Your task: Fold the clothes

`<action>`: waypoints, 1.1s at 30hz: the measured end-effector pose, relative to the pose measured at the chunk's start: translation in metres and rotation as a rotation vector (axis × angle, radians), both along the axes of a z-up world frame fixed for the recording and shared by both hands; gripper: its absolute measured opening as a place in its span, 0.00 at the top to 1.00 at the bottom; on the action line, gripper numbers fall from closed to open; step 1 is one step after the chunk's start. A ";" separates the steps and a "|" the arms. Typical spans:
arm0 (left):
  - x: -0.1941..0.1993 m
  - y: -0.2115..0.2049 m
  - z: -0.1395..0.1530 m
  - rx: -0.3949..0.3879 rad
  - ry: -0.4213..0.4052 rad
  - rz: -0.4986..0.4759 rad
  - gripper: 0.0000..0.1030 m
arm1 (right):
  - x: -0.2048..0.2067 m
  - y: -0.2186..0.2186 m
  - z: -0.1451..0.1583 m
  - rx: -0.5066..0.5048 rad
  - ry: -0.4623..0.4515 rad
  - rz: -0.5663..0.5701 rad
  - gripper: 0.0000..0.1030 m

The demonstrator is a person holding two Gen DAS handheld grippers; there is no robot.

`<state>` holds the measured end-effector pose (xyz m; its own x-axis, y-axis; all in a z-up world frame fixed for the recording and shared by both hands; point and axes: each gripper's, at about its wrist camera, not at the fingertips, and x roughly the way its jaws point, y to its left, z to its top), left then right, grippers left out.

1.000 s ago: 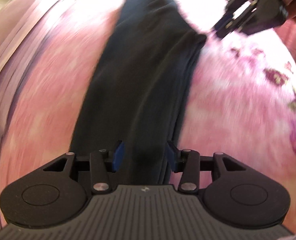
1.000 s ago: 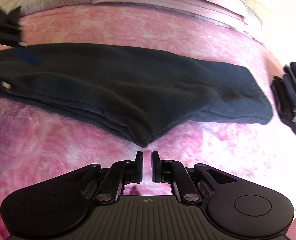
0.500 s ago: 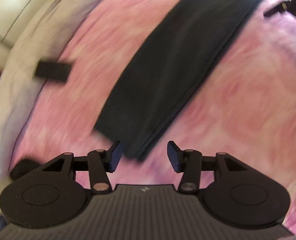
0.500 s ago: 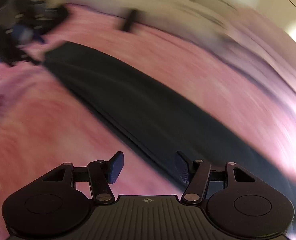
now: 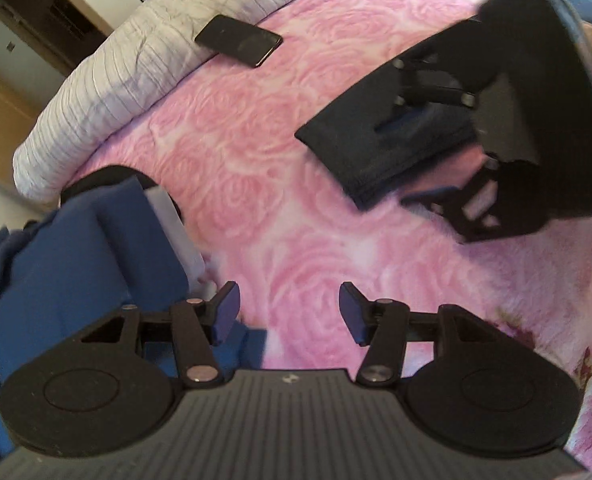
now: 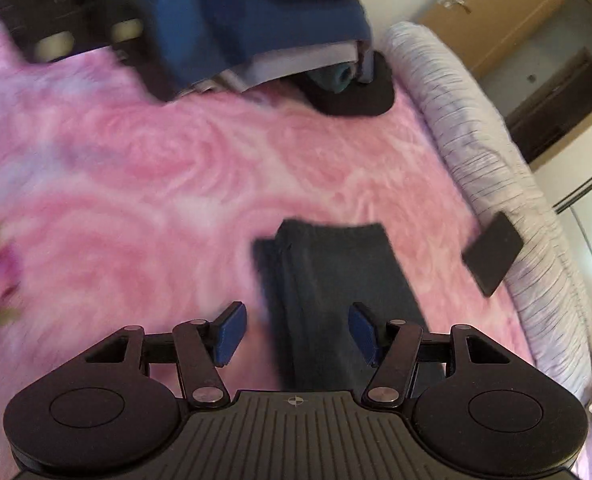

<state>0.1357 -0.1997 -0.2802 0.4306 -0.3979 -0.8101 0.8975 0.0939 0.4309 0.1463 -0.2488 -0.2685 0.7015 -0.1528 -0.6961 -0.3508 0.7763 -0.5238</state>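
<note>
A folded black garment lies on the pink rose-patterned blanket. My right gripper is open, its fingers either side of the garment's near end, just above it. The garment also shows in the left wrist view at the upper right, with the right gripper over it. My left gripper is open and empty above bare blanket. A pile of blue clothes lies at its left and appears at the top of the right wrist view.
A black phone lies at the blanket's far edge, against a grey ribbed quilt; it shows in the right wrist view too. Wooden cupboards stand beyond the bed.
Both grippers have swung away from the long black garment, which now looks folded shorter. The right gripper, shut a second ago, is open. The left gripper has moved off the garment toward the blue pile.
</note>
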 end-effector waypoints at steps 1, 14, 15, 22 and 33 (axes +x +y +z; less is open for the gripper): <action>-0.001 0.001 -0.001 0.000 0.004 0.002 0.51 | 0.003 0.001 -0.002 -0.006 -0.006 -0.002 0.43; -0.044 -0.066 0.004 -0.024 0.010 -0.205 0.51 | -0.085 -0.144 0.139 0.633 -0.434 -0.549 0.90; -0.050 -0.078 0.005 -0.029 0.012 -0.232 0.51 | -0.110 -0.165 0.153 0.689 -0.502 -0.649 0.90; -0.119 -0.160 0.004 -0.054 0.030 -0.462 0.51 | -0.297 -0.294 0.104 0.936 -0.662 -1.338 0.90; -0.211 -0.238 0.002 -0.058 0.078 -0.709 0.51 | -0.359 -0.350 0.056 1.245 -0.630 -1.455 0.90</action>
<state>-0.0753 -0.4377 -0.2780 -0.0059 -0.6037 -0.7972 0.7790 -0.5026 0.3749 -0.2126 -0.5986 -0.2123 0.6638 -0.4428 -0.6027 0.7326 0.2228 0.6432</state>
